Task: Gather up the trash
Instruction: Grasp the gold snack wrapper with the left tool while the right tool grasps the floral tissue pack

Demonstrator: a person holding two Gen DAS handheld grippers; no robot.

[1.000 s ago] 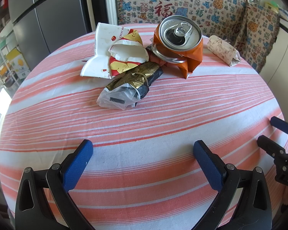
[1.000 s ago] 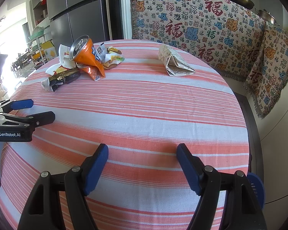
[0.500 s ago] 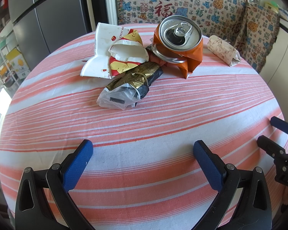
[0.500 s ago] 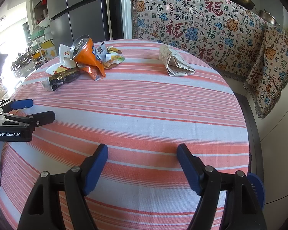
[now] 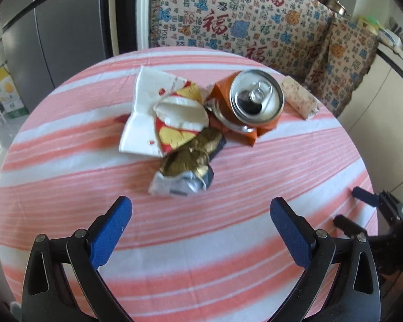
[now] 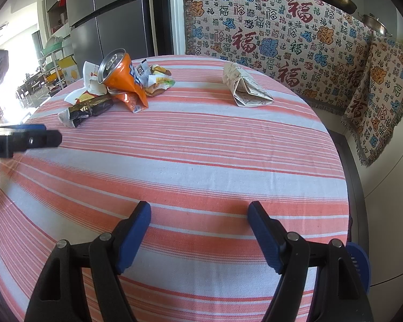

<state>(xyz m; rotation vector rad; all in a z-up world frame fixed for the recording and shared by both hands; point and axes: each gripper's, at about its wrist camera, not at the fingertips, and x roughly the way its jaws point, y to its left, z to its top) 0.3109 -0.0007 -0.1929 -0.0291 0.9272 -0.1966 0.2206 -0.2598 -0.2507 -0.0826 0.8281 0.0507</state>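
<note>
Stock on your desk (image 6: 201, 161), striped cloth, round:

1. Can (image 5: 256, 97), orange, dented, lying among the heap on the far left part of the desk, mouth toward your left camera.
2. Box (image 5: 147, 112), white card with red and yellow print, torn open, touching the can's left side.
3. Wrapper (image 5: 190, 161), gold and black foil with a clear crumpled end, the nearest piece of the heap to your left tongs.
4. Sachets (image 6: 155, 80), small, several, behind the can; seen only from the right camera.
5. Packet (image 6: 244, 88), folded patterned paper, alone, well apart from the heap toward the right of the desk's far edge.

Tools:
- Left tongs (image 5: 201, 222): spread wide, nothing between the pads, over bare cloth just short of the wrapper and aimed at it.
- Right tongs (image 6: 198, 230): spread wide, nothing held, over bare cloth near your edge of the desk, well apart from every item.

Progress: by the look of it, none collected. All five entries lie on the desk, untouched by either tool. No bin or bag shows in either view, so you cannot tell where the pieces go. Wrapper looks like your first pick; everything remains after it
</note>
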